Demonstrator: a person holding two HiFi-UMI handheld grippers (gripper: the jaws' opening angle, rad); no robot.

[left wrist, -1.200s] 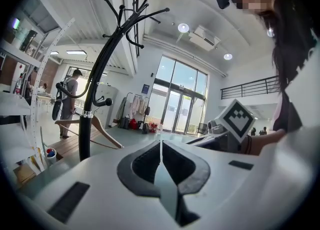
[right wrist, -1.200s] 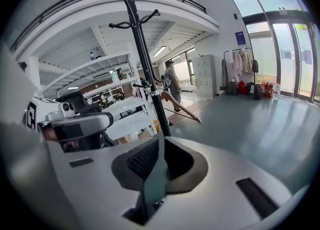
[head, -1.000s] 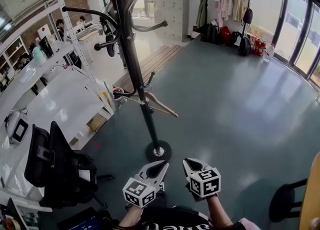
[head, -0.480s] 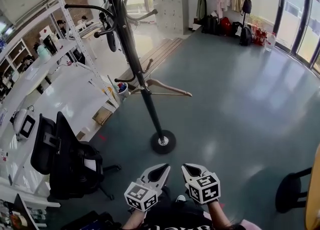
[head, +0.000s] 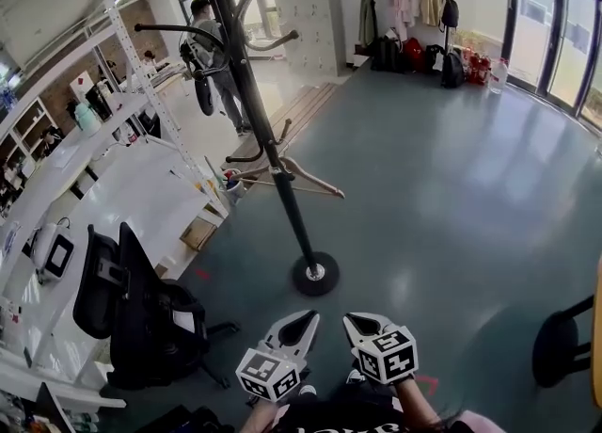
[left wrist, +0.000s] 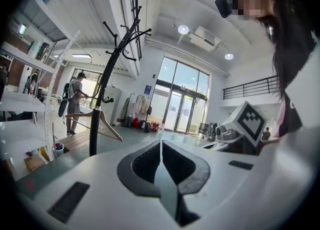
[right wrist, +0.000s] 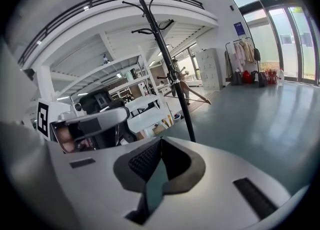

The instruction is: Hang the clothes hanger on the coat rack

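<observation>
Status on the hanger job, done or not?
Done, by the look of it: the light wooden clothes hanger hangs from a low hook of the black metal coat rack. In hand: nothing. The left hand-held gripper and the right hand-held gripper are both shut and empty, held low and well short of the rack. Left: nothing visible, except perhaps checking that the hanger sits steady.

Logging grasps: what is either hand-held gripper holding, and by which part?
Nothing: left hand-held gripper and right hand-held gripper are both shut and empty.
</observation>
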